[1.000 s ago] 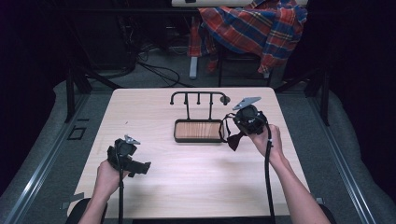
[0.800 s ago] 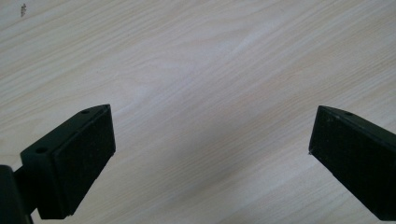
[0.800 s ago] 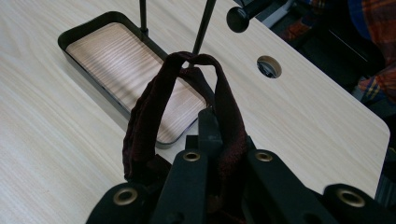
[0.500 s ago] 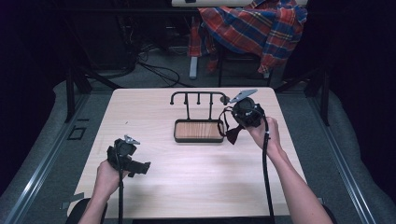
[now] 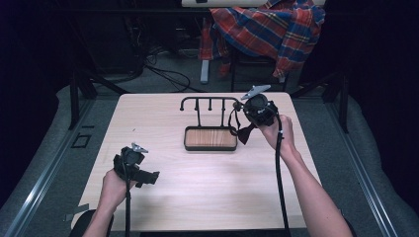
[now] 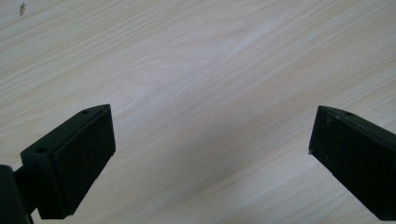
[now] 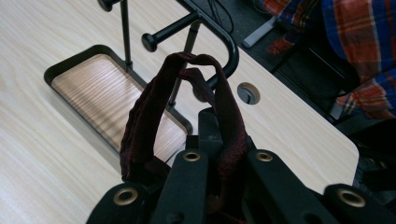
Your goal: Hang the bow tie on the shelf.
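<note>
A black rack [image 5: 210, 101] with several short pegs stands at the table's far middle, on a black-rimmed wooden tray base [image 5: 210, 146]. My right gripper [image 5: 244, 129] is at the rack's right end, shut on a dark red fabric band [image 7: 144, 116]. The band's loop rises from the closed jaws [image 7: 219, 163] and lies against the rack's curved end bar [image 7: 229, 51]; whether it hangs on it I cannot tell. My left gripper [image 5: 148, 177] is low over the near left of the table. Its pads [image 6: 79, 158] are wide apart over bare wood.
The light wooden table [image 5: 207, 187] has a small round hole [image 7: 248, 93] near its far right edge. A plaid shirt [image 5: 267, 29] hangs over a chair behind the table, with cables on the floor beside it.
My right gripper has risen and moved a little farther from the person, toward the rack's right end, with the band in it. The left gripper has stayed put.
</note>
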`<action>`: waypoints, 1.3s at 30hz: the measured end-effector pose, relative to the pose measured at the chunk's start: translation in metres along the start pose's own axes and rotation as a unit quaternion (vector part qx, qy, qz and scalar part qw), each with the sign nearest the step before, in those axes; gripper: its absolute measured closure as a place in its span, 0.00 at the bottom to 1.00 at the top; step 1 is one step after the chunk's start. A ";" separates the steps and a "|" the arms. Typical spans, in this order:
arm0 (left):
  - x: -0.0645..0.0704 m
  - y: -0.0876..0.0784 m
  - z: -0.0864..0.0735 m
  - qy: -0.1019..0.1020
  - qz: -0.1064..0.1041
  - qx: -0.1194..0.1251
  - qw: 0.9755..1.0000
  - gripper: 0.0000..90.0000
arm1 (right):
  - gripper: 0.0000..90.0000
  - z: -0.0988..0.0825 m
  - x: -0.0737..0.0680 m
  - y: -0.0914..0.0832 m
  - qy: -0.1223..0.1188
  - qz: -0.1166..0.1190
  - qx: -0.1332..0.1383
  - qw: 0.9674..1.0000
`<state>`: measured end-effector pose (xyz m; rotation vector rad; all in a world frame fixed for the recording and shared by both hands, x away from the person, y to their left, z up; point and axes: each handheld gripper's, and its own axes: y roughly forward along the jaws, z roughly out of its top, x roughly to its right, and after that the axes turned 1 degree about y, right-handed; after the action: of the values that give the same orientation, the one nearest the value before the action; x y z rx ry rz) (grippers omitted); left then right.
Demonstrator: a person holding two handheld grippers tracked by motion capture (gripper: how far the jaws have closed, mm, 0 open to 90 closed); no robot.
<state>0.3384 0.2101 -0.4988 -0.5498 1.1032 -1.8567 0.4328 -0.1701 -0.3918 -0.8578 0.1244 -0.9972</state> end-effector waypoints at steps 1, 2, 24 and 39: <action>0.000 0.000 0.000 0.000 0.000 0.000 1.000 0.01 | 1.00 0.001 0.001 0.001 0.003 -0.001 0.000 1.000; 0.000 0.000 0.000 0.000 0.000 0.000 1.000 0.01 | 1.00 0.001 0.001 0.001 0.003 -0.001 0.000 1.000; 0.001 0.000 0.000 0.000 -0.002 0.001 1.000 0.01 | 1.00 0.006 0.008 0.029 0.029 -0.018 -0.013 0.999; 0.001 0.001 0.000 0.002 -0.002 -0.001 1.000 0.01 | 0.99 0.001 0.011 0.045 0.044 -0.015 -0.027 0.999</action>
<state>0.3384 0.2089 -0.4991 -0.5487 1.1075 -1.8617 0.4704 -0.1665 -0.4186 -0.8681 0.2155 -1.0643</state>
